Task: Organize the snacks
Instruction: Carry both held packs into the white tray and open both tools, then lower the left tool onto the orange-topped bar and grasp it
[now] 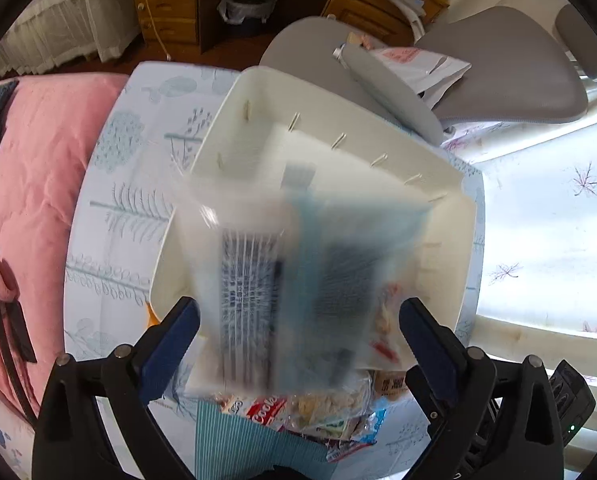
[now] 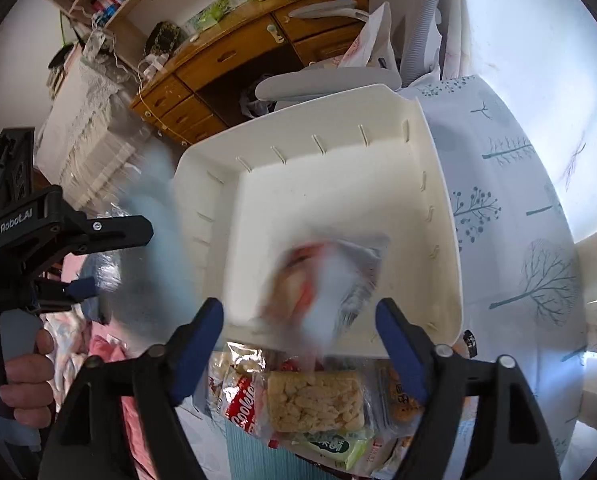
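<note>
A white plastic bin [image 1: 234,128] [image 2: 430,240] sits on the tree-print cloth. In the left wrist view a blurred pale blue snack packet [image 1: 298,272] is in the air between my open left gripper [image 1: 298,320] and the bin, touching neither finger. In the right wrist view a blurred red-and-white packet [image 2: 322,280] hangs over the bin's near edge in front of my open right gripper [image 2: 298,320], free of the fingers. A pile of snacks lies near the bin's front: a cookie pack [image 2: 242,404], a rice crisp bar [image 2: 314,404], a green packet [image 2: 330,446].
The left gripper [image 2: 78,236] and the hand holding it show at the right wrist view's left edge. A pink quilt [image 1: 30,184] lies left of the cloth. A grey chair [image 1: 498,68] and a wooden desk [image 2: 234,56] stand behind the bin.
</note>
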{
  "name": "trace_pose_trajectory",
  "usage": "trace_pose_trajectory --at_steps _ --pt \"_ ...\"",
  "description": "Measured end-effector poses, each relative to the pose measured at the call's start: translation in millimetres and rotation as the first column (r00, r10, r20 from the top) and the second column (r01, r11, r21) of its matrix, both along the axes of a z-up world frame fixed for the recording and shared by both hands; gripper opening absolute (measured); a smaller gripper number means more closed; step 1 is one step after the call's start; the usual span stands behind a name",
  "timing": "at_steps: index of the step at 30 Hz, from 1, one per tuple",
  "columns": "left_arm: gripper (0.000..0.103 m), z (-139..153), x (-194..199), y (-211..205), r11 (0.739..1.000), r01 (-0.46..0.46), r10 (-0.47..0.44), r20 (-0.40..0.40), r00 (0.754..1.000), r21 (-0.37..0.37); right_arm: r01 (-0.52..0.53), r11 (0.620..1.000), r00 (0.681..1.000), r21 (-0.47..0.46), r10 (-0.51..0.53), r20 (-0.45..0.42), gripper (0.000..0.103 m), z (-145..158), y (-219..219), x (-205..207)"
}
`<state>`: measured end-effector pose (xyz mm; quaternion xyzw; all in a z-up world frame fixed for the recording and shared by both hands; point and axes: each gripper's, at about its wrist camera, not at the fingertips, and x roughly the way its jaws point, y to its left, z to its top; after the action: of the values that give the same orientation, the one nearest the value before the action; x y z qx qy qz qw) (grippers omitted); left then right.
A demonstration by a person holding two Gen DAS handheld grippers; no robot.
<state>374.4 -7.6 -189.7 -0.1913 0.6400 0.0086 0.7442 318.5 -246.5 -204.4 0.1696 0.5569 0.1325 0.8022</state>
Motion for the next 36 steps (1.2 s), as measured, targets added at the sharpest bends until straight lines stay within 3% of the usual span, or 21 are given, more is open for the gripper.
trace_pose_trajectory --at_steps 4,16,21,26,36 --pt "0.102 10.7 1.8 -4.9 0.998 0.023 -0.024 0.029 0.999 0.054 0.009 1.0 1.0 0.016 -0.009 -0.014 0.08 -2.6 -3.5 -0.3" --pt "0.102 28.2 -31.8 -3.0 0.999 0.049 -0.049 0.074 0.996 -0.005 0.094 0.995 0.995 0.045 -0.092 -0.026 0.08 8.1 -17.4 -20.6" --pt "0.102 39.5 -58.7 8.2 0.997 0.071 -0.071 0.093 0.993 0.013 0.119 0.992 0.993 0.05 -0.118 -0.026 0.08 15.9 -12.8 -38.4" --pt "0.102 47.9 -86.7 21.9 0.991 0.123 -0.128 0.094 0.987 0.051 0.163 0.986 0.987 0.038 -0.163 0.002 0.08 29.8 -3.0 -62.3" --pt "0.102 59.3 -152.8 60.2 0.954 0.3 -0.299 0.126 0.946 0.017 0.301 0.953 0.953 0.01 -0.302 0.035 0.08 47.7 49.5 -141.1"
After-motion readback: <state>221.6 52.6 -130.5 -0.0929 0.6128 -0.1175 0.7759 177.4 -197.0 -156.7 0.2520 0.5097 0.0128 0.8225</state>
